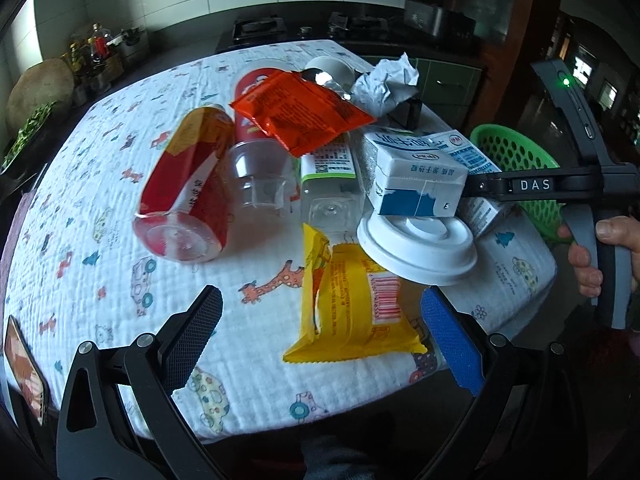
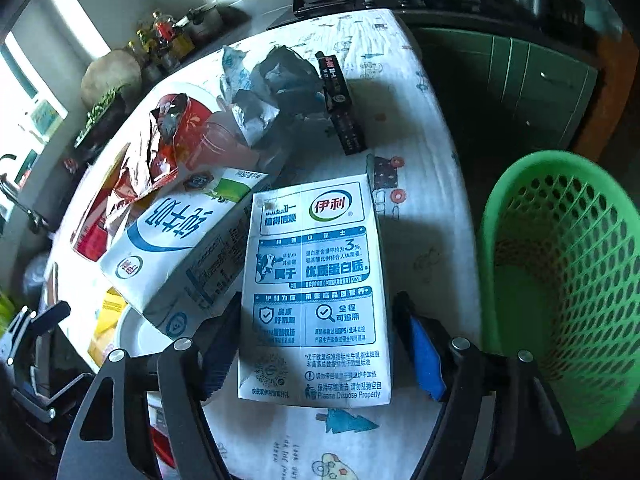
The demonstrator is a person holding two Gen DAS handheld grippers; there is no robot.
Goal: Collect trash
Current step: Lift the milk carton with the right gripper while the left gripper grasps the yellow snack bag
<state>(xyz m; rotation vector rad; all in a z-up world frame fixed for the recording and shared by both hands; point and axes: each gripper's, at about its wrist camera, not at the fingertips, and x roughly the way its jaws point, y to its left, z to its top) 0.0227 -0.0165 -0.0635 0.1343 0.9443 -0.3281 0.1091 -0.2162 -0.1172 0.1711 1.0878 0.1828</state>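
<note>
A blue-and-white milk carton lies flat on the patterned tablecloth. My right gripper straddles its near end, open; the blue pad stands a little off the carton's right edge. A second milk carton leans against it on the left. My left gripper hovers open over a yellow snack wrapper, touching nothing. Beyond it lie a white cup lid, an orange wrapper, a red-labelled bottle, a green-labelled bottle and crumpled paper.
A green perforated basket stands off the table's right edge, beside my right gripper. A black box lies further back. A phone rests at the table's left edge. A stove and counter run behind the table.
</note>
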